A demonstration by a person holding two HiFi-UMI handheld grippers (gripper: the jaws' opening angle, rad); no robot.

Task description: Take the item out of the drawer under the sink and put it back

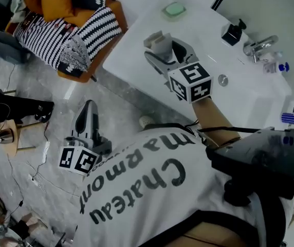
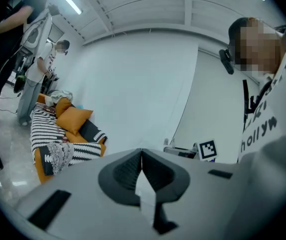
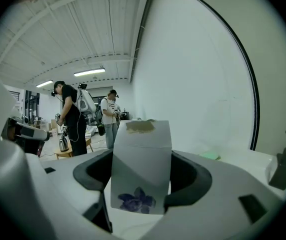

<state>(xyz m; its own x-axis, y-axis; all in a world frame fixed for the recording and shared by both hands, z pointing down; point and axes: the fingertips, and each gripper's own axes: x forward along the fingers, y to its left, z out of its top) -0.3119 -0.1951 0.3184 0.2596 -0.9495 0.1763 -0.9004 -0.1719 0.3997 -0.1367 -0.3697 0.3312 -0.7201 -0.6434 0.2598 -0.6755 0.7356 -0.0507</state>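
My right gripper [image 1: 163, 46] is raised over the near edge of the white sink counter [image 1: 198, 27], shut on a small white box [image 1: 162, 43]. In the right gripper view the box [image 3: 142, 164] stands upright between the jaws, with a blue flower print low on its face and a strip of tape on top. The left gripper [image 1: 89, 108] hangs low over the grey floor at the left, jaws pressed together with nothing between them; the left gripper view shows its tips [image 2: 141, 153] meeting. No drawer shows in any view.
On the counter are a green soap dish [image 1: 173, 9], a black soap dispenser [image 1: 233, 33], a chrome tap [image 1: 260, 46] and a drain [image 1: 222, 80]. An orange seat with a striped blanket [image 1: 70, 27] stands at the left. Other people [image 3: 70, 116] stand farther back in the room.
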